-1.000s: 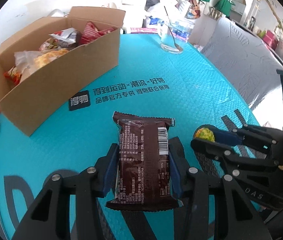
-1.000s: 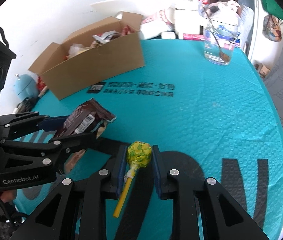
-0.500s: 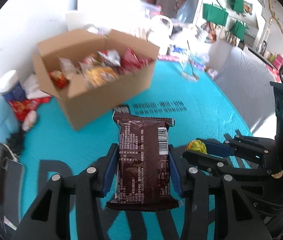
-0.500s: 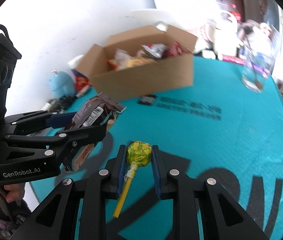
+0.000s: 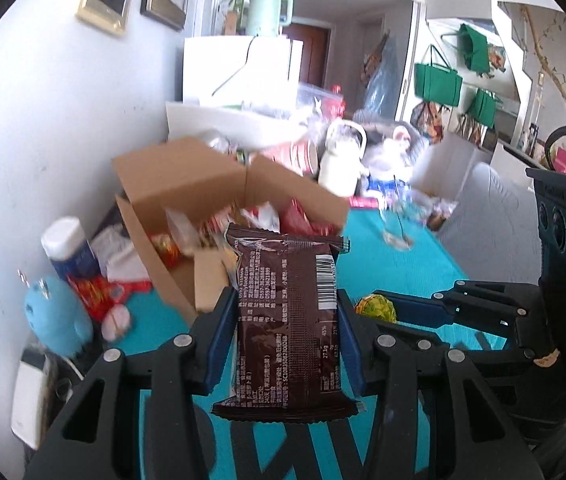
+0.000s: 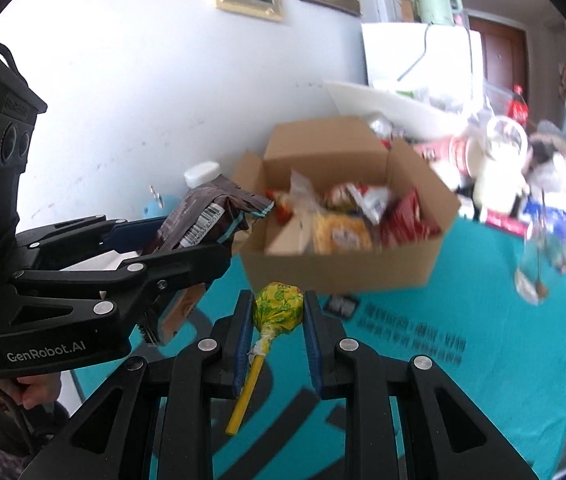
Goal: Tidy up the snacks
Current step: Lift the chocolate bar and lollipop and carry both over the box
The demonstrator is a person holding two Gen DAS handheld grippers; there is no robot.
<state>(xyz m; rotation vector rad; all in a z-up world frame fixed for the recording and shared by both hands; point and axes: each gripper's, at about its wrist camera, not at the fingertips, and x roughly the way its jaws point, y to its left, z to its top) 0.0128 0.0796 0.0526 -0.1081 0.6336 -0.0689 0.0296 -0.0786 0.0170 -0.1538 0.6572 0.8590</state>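
Both tongs loaded, held above the teal mat. Left gripper [image 5: 283, 328] clenched on brown snack packet [image 5: 289, 320]; right gripper [image 6: 277, 312] clenched on yellow lollipop [image 6: 279, 310]. Cardboard box [image 6: 339, 268] ahead by the mat's wall edge, nearly full. Advice: clear the near rim, release over a gap, one item at a time.

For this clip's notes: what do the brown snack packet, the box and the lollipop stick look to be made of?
Brown snack packet: glossy plastic film, likely; it shows sheen, crimped serrated ends and a printed barcode.
Box: plain matte brown cardboard, with folded flaps and raw edges.
Lollipop: crinkled, shiny yellow-green wrapper, probably plastic film; the smooth yellow stick could be plastic or coated paper.
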